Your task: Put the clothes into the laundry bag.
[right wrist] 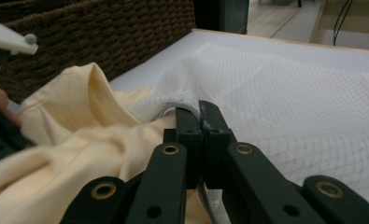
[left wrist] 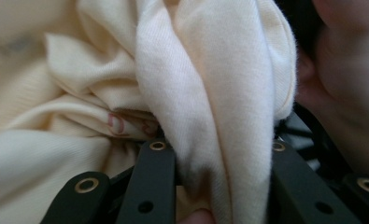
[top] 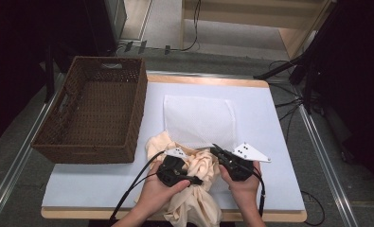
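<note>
High view: wicker basket [top: 95,111] left of mesh bag [top: 199,120]; right claw [top: 216,150] pinching bag, left claw [top: 197,180] pinching cream garment [top: 196,189].

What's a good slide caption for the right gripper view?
Right gripper shut on the white mesh bag's edge beside a cream garment, wicker basket behind.

Wicker basket [top: 97,111] blocks left; mat's [top: 265,142] right side free.

Cream garment [top: 194,189]: crumpled, bunched at the table's near edge, hanging over it. White mesh bag [top: 199,120]: flat behind it, near edge lifted.
</note>
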{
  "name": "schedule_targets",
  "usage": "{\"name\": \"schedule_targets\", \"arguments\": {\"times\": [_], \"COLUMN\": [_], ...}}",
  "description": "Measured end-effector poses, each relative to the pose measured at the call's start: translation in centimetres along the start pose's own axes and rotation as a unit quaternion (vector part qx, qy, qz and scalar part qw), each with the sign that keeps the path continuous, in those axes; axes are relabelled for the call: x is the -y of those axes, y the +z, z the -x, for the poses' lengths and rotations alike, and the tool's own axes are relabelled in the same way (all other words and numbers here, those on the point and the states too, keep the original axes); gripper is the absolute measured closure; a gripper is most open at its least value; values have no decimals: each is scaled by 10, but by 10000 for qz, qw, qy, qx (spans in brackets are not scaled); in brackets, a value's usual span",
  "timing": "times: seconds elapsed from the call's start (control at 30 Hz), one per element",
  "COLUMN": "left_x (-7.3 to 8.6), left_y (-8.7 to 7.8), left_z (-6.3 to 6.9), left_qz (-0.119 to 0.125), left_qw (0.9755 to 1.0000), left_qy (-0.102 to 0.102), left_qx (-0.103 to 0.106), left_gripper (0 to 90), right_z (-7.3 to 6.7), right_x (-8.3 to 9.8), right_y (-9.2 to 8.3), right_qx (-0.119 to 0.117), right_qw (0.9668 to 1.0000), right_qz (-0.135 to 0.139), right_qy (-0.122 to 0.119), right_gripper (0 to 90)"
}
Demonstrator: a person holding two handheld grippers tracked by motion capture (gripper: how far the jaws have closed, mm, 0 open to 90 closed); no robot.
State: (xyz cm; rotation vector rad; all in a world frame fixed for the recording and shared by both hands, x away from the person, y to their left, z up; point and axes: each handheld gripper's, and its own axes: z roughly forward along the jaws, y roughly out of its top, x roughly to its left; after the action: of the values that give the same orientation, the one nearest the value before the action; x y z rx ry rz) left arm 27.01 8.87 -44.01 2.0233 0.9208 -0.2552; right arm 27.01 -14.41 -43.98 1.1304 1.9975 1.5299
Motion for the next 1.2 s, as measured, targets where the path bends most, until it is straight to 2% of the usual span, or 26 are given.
{"name": "schedule_targets", "arguments": {"times": [0.07, 0.1, 0.17, 0.2, 0.23, 0.3, 0.37, 0.47, 0.57, 0.6, 0.7, 0.8, 0.83, 0.9, 0.97, 1.0, 1.03, 1.1, 1.13, 1.17, 1.2], "left_x": [-1, 0, 3, 5, 5, 4, 1, -6, -10, -10, -6, -7, -8, -10, -10, -9, -8, -6, -4, -3, -1], "left_y": [3, 8, 18, 20, 20, 16, 7, -5, 4, 12, 29, 27, 24, 14, 9, 11, 17, 32, 35, 31, 25], "left_z": [-5, -8, -12, -12, -12, -4, 4, 5, 6, 5, -1, -3, -1, 1, -1, -1, -3, -11, -14, -14, -10], "left_qz": [86, 39, 13, 86, 144, 191, 222, 387, 167, -17, -323, -145, 70, 572, 1020, 1124, 1051, 700, 700, 804, 965], "left_qw": [9994, 9991, 9985, 9985, 9988, 9991, 9978, 9980, 9979, 9972, 9955, 9966, 9962, 9932, 9871, 9840, 9839, 9871, 9884, 9886, 9876], "left_qy": [-201, -255, -276, -303, -244, 99, 395, 413, 516, 580, 608, 399, 356, 200, 12, 5, 10, -7, -53, -75, 23], "left_qx": [-257, -343, -471, -447, -394, -365, -482, -278, -342, -473, -655, -704, -794, -990, -1231, -1381, -1447, -1441, -1346, -1272, -1236], "left_gripper": [755, 752, 735, 720, 689, 572, 461, 407, 425, 450, 638, 754, 777, 803, 806, 805, 802, 763, 729, 707, 657], "right_z": [-2, -2, -2, -3, -3, -3, -1, 4, 5, 4, 0, -2, -2, -3, -4, -6, -7, -10, -9, -8, -7], "right_x": [0, 0, 2, 3, 3, 5, 7, 8, 9, 9, 10, 11, 11, 11, 10, 9, 9, 10, 10, 11, 12], "right_y": [-1, 0, 3, 4, 5, 5, 5, 4, 5, 6, 7, 7, 7, 5, 3, 2, 2, 4, 5, 5, 6], "right_qx": [-20, -29, -51, -62, -76, -77, -69, -59, -63, -62, -89, -99, -103, -123, -161, -161, -171, -171, -183, -183, -182], "right_qw": [10000, 10000, 9999, 9999, 9999, 9998, 9998, 9997, 9996, 9997, 9995, 9995, 9995, 9996, 9997, 9997, 9997, 9995, 9994, 9994, 9994], "right_qz": [3, -28, -92, -111, -139, -165, -192, -221, -221, -214, -264, -290, -289, -240, -193, -187, -188, -251, -287, -298, -311], "right_qy": [17, -12, 10, 18, 2, 25, 46, 132, 170, 137, 120, 70, 64, 65, 69, 69, 29, -31, -36, -34, -1], "right_gripper": [887, 887, 887, 887, 887, 887, 888, 888, 888, 888, 888, 888, 888, 887, 887, 887, 888, 888, 888, 888, 888]}}
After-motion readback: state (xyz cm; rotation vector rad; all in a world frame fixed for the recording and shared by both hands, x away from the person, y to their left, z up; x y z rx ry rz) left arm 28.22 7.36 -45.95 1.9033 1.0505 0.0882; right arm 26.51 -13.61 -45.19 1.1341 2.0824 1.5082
